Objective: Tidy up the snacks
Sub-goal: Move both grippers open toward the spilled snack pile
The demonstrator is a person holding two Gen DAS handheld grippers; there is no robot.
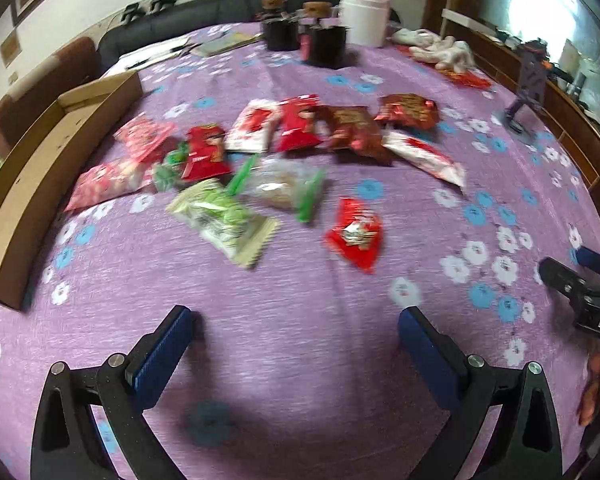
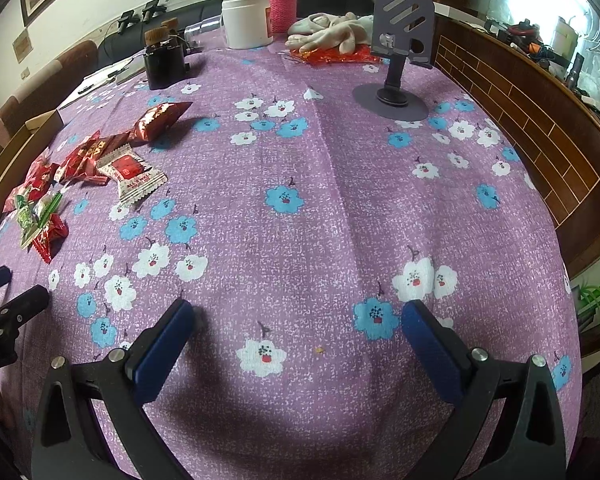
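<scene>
1. The left gripper and right gripper both stand spread wide over the purple tablecloth, holding and touching nothing.
2. About a dozen snack packets lie scattered mid-table, beside one cardboard box at the left edge.
3. One white-red packet reads "ALL IS WELL".

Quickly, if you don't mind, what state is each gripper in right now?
Left gripper: open, holding nothing, above the purple tablecloth.
Right gripper: open, holding nothing, also over bare cloth.
</scene>
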